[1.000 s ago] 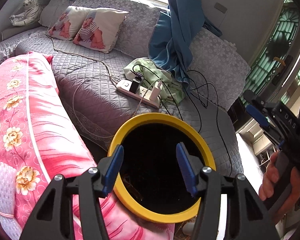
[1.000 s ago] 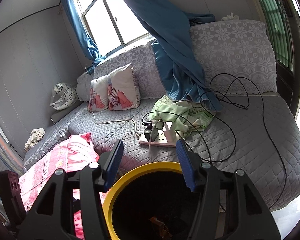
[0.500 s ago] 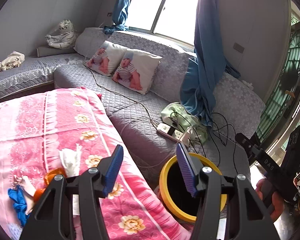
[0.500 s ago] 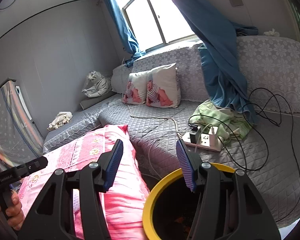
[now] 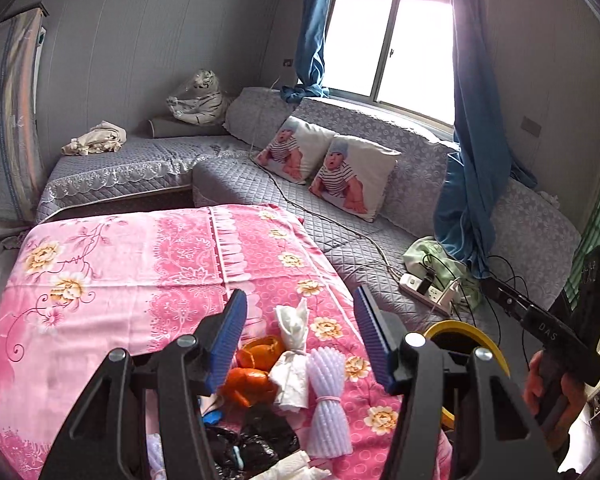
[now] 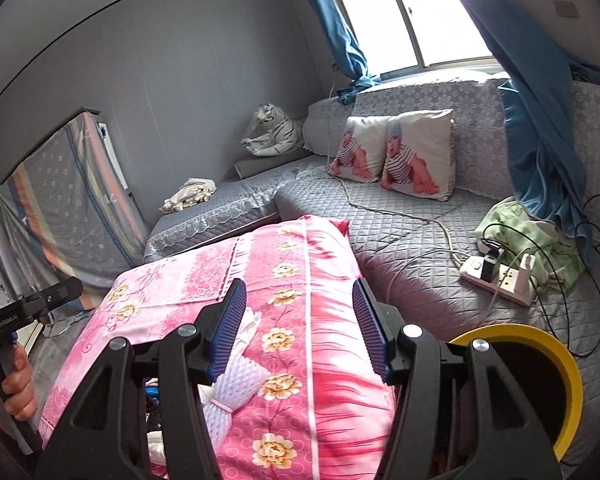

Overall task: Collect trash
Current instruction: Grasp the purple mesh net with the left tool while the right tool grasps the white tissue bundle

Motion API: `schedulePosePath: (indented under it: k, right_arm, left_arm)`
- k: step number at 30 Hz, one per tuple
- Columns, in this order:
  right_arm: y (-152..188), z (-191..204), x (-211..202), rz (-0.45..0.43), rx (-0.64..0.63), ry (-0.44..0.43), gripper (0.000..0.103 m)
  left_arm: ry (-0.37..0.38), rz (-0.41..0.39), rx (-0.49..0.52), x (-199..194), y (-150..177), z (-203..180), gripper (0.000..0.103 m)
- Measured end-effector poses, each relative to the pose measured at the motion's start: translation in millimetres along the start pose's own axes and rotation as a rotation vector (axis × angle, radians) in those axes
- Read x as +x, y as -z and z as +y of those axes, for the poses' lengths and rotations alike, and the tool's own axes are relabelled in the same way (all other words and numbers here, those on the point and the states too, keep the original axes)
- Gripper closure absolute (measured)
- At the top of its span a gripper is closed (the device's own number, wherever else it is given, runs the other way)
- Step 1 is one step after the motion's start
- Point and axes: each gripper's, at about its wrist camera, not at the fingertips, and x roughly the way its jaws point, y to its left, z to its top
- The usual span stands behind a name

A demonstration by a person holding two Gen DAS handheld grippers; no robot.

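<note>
Trash lies on the pink flowered cloth (image 5: 140,264) at its near edge: orange peel (image 5: 256,376), crumpled white tissue (image 5: 294,336), a lilac foam net sleeve (image 5: 328,392) and black plastic wrap (image 5: 260,436). My left gripper (image 5: 300,334) is open and empty, right above this pile. The yellow-rimmed black bin (image 6: 536,372) stands at the table's right, its rim also in the left wrist view (image 5: 472,334). My right gripper (image 6: 300,328) is open and empty over the cloth (image 6: 300,264), with the foam sleeve (image 6: 232,392) and tissue (image 6: 246,328) by its left finger.
A grey quilted corner sofa (image 5: 260,184) runs behind, with two baby-print pillows (image 5: 328,172), a toy tiger (image 5: 198,100), a white power strip with cables (image 6: 500,274) and a green cloth (image 6: 532,232). Blue curtains (image 5: 476,160) hang by the window.
Both grippers have swung left and up, away from above the bin's mouth to over the pink cloth. The trash pile has come into view under the left gripper. Both stay open.
</note>
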Motion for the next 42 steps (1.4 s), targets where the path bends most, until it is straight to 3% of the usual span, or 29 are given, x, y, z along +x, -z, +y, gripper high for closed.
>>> schedulePosePath:
  k: [5,16,27,42]
  right_arm:
    - [6.0,23.6,30.2,0.089,-0.021,-0.068,0.050]
    - [25.4,64.8,116.3,0.300,-0.036,-0.159,0.050]
    - [45.9,88.3,175.3,0.418,-0.062,-0.147,0.051]
    - [63.5,101.7,227.5,0.507,-0.094,-0.090,0.051]
  left_arm:
    - [-0.051,0.003,0.014,-20.7,12.2,23.7,0.049]
    - [-0.091,0.103,0.033,-30.7,49.3,69.8,0.049]
    - [-0.104,0.221,0.015,-14.4,86.6,106.2,0.049]
    - [-0.074,0.379,0.030,23.4,118.9,112.6,0.049]
